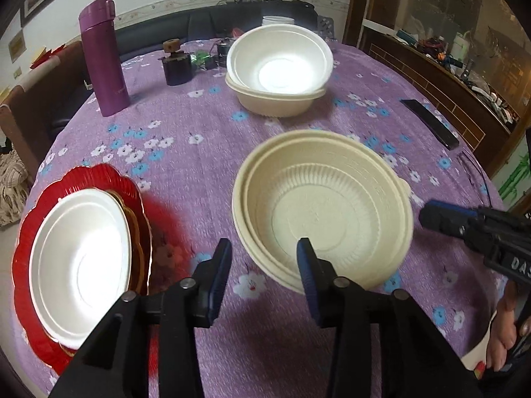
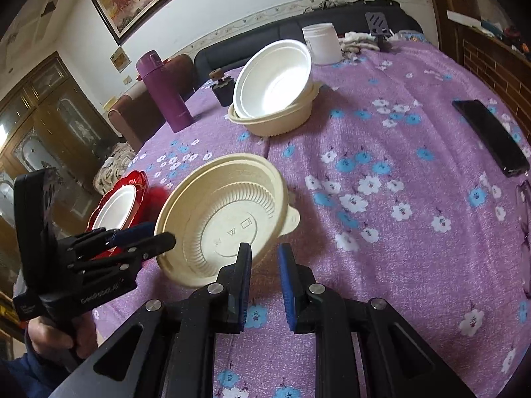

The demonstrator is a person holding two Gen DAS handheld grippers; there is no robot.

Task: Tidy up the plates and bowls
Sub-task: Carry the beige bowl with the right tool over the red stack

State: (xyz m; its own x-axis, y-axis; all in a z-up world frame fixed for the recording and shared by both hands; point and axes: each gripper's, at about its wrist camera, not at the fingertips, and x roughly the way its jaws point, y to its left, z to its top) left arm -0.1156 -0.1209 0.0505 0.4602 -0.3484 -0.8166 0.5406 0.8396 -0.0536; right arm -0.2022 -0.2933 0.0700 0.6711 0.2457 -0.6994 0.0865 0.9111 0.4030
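Note:
Two nested cream bowls (image 1: 322,205) (image 2: 225,219) sit on the purple flowered tablecloth (image 1: 186,122). My left gripper (image 1: 264,248) (image 2: 156,237) is open, its fingers either side of the bowls' near-left rim, one finger inside and one outside, pads not pressing. My right gripper (image 2: 265,258) (image 1: 426,215) is shut and empty, just off the bowls' right side near a small tab (image 2: 293,222). Further back a white bowl (image 1: 278,66) (image 2: 272,79) rests tilted in another cream bowl (image 1: 275,102). At the left, a white dish (image 1: 79,258) lies on red plates (image 1: 23,265) (image 2: 132,182).
A tall purple flask (image 1: 103,56) (image 2: 166,93) and a small dark pot (image 1: 177,66) stand at the back left. A black phone (image 1: 431,122) (image 2: 491,136) lies at the right, a white jar (image 2: 322,43) at the far edge. A hand (image 1: 501,338) holds the right gripper.

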